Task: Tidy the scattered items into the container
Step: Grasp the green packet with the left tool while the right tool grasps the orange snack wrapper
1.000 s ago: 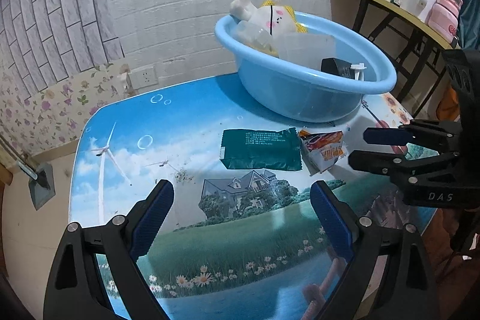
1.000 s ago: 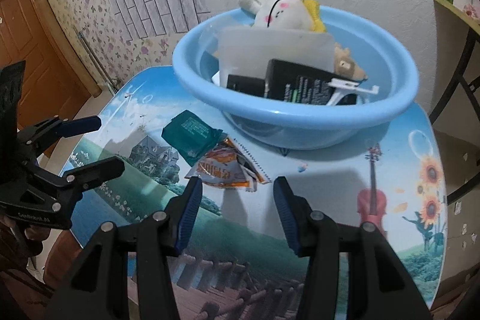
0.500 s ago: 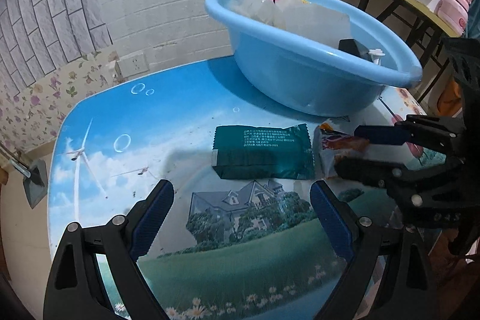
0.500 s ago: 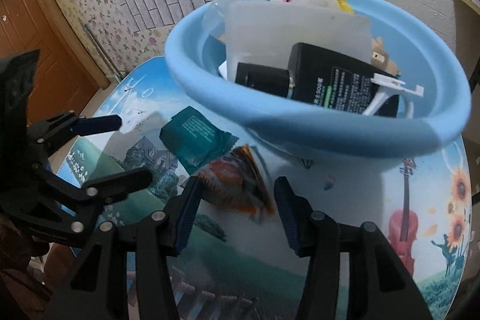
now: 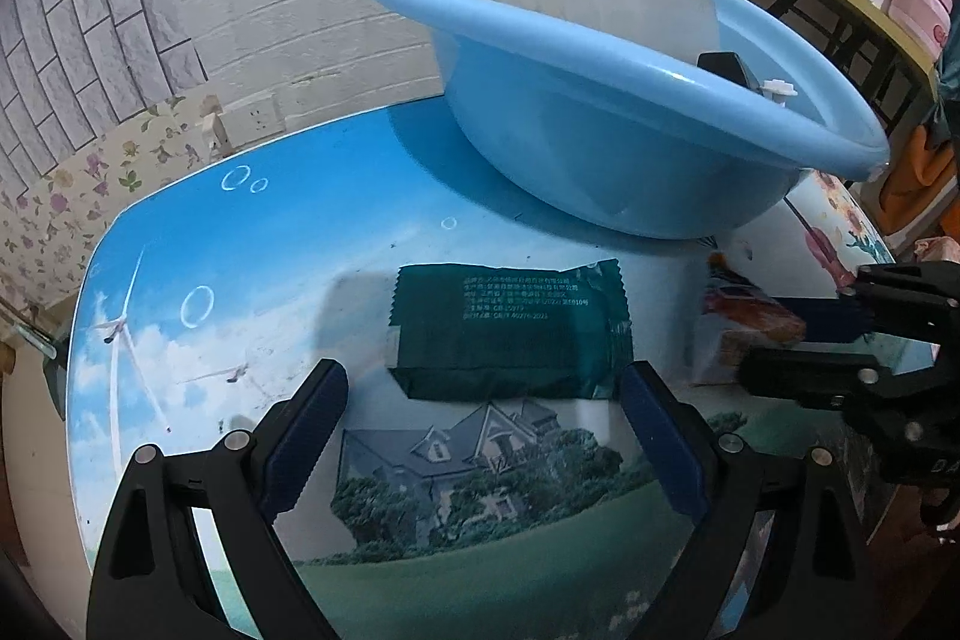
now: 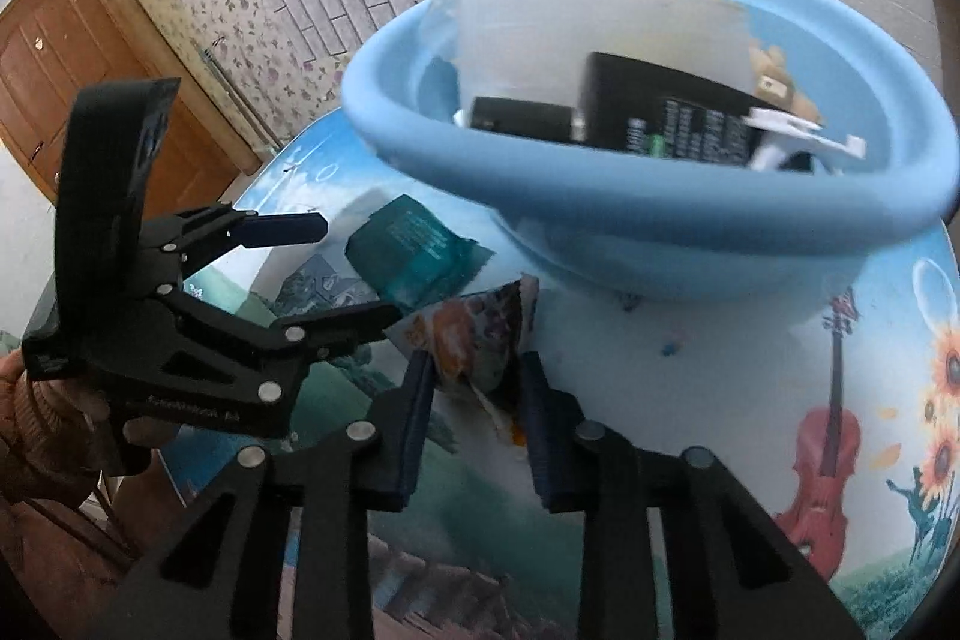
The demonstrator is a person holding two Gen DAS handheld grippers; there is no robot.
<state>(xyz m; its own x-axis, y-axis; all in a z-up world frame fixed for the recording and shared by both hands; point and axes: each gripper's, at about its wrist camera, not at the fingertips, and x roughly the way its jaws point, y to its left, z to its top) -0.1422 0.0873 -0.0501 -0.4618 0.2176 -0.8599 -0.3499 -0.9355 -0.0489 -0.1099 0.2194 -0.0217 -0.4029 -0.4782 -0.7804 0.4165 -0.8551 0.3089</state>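
While jaws pinch it, orange packet (image 6: pixel 474 340) lifts.

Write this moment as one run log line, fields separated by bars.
right gripper: shut on orange snack packet | left gripper: open, near green packet | blue basin: holds earlier items

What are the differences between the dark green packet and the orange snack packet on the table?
The dark green foil packet lies flat and smooth; the orange printed snack packet is crumpled and tilted up. The green one is untouched, in front of the open left gripper; the orange one is pinched in the shut right gripper. Both are outside the blue plastic basin.
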